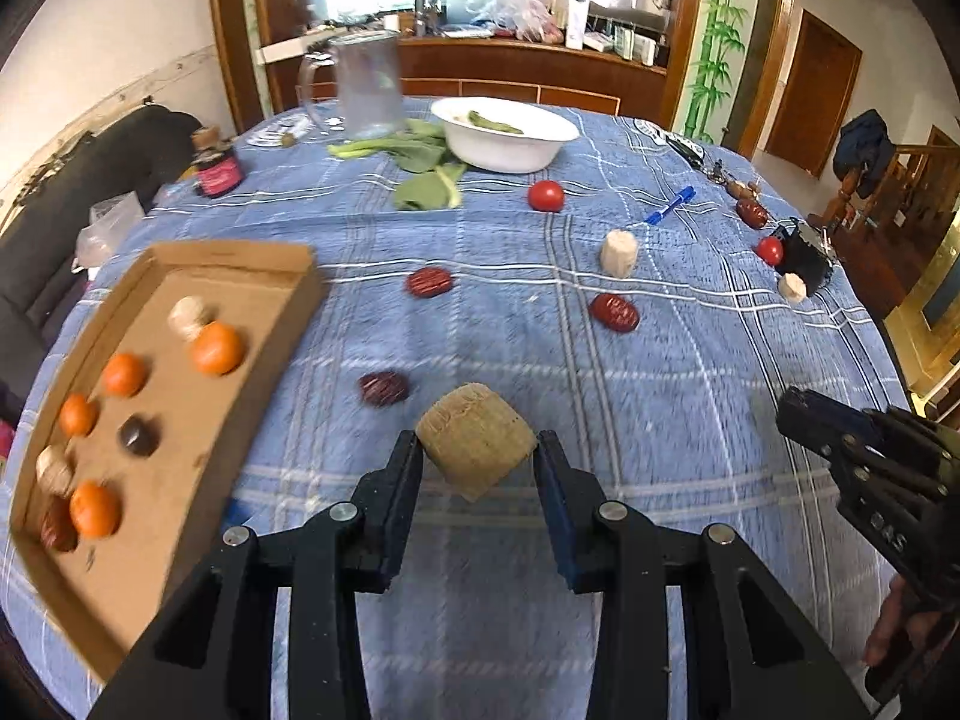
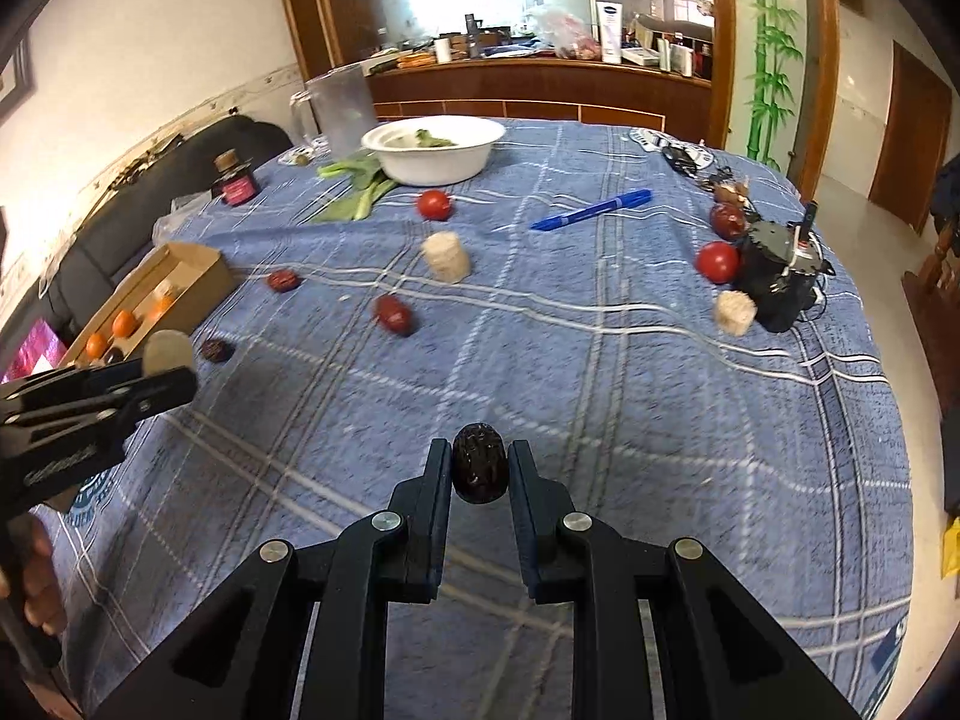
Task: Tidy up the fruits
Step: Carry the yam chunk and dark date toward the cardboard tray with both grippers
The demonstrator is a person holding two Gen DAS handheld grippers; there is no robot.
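Observation:
My left gripper (image 1: 478, 459) is shut on a tan cut chunk (image 1: 474, 441) and holds it above the blue cloth, right of a cardboard tray (image 1: 180, 396). The tray holds several oranges (image 1: 216, 348), pale chunks and dark dates. My right gripper (image 2: 480, 468) is shut on a dark date (image 2: 480, 464) above the cloth. It also shows at the right edge of the left wrist view (image 1: 864, 450). Loose red dates (image 1: 429, 282), tomatoes (image 1: 546, 196) and pale chunks (image 1: 619, 252) lie on the cloth.
A white bowl (image 1: 510, 144) with greens, leafy greens (image 1: 420, 168), a clear jug (image 1: 366, 84) and a dark jar (image 1: 216, 171) stand at the back. A blue pen (image 1: 671, 204), keys and a black device (image 2: 780, 276) lie at the right.

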